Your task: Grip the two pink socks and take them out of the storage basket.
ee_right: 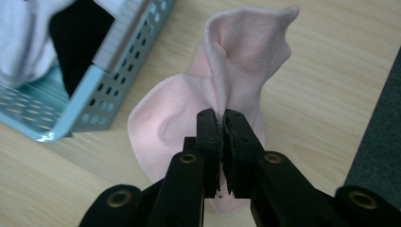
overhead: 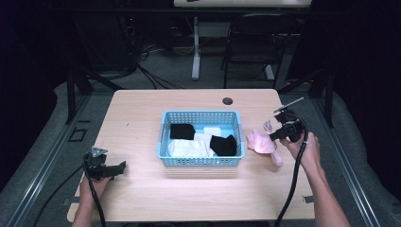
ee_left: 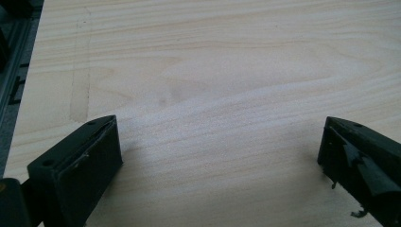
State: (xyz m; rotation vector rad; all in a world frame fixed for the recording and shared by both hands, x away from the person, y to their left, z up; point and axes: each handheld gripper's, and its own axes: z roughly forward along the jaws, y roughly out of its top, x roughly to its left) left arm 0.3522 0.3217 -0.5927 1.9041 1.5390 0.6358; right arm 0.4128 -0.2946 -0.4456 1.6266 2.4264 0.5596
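A person's right hand-held gripper (ee_right: pixel 221 124) pinches a fold of a pale pink sock (ee_right: pixel 246 61), its two black jaws pressed together on the fabric. The pink sock lies on the wooden table (overhead: pixel 142 198) just beside the right-hand end of a light blue perforated basket (overhead: pixel 201 162), one cuff standing up above the jaws and the rest of it spread on the tabletop. Inside the basket sit black socks (overhead: pixel 223 144) and white socks (overhead: pixel 189 148). At the near left of the table, well apart from the basket, the left hand-held gripper (ee_left: pixel 220 142) rests with its jaws spread wide over bare wood, grasping nothing. Cables trail from both grippers toward the table's near edge.
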